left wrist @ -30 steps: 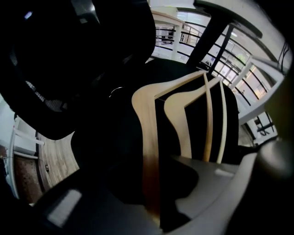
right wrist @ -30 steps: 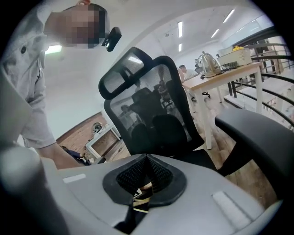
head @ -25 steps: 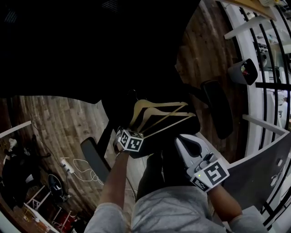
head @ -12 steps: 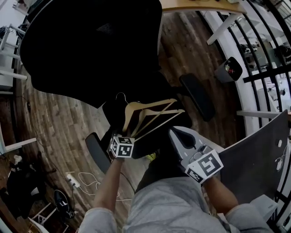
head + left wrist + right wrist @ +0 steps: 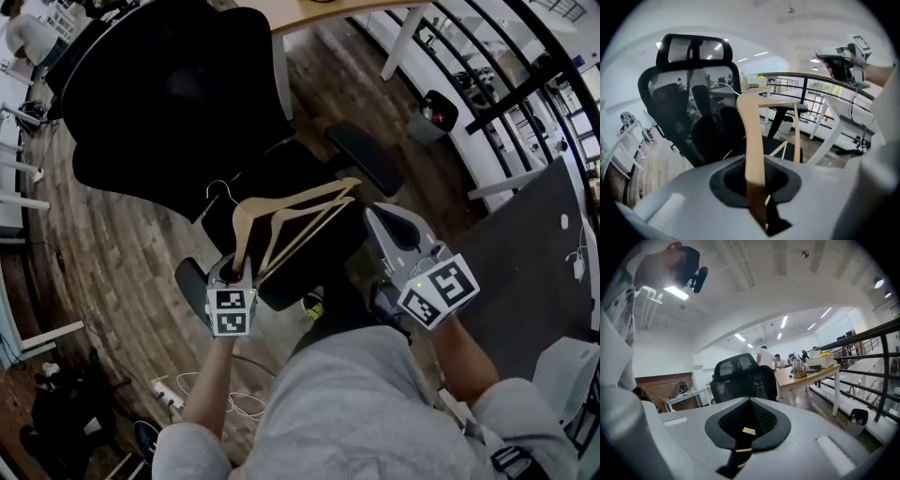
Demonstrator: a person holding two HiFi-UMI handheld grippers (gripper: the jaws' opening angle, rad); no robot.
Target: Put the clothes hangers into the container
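Two or three pale wooden clothes hangers [image 5: 286, 217] with a wire hook [image 5: 218, 190] hang over the black seat of an office chair [image 5: 169, 103]. My left gripper [image 5: 234, 269] is shut on the lower end of one hanger arm. In the left gripper view that wooden arm [image 5: 751, 140] rises straight out of my left gripper [image 5: 757, 190], and a second hanger [image 5: 796, 126] shows behind it. My right gripper [image 5: 378, 218] is raised to the right of the hangers, apart from them. It [image 5: 747, 423] is shut and holds nothing. I see no container.
The chair's armrests [image 5: 364, 155] [image 5: 192, 284] flank the seat. A wooden desk [image 5: 319, 7] stands beyond the chair, with a waste bin [image 5: 435, 112] by a black railing [image 5: 525, 70]. A dark grey panel [image 5: 530, 262] is at the right. Cables [image 5: 202, 384] lie on the wooden floor.
Both grippers have risen. The left one has lifted the hangers up off the chair seat and tilted them more upright. The right gripper has stayed shut beside them.
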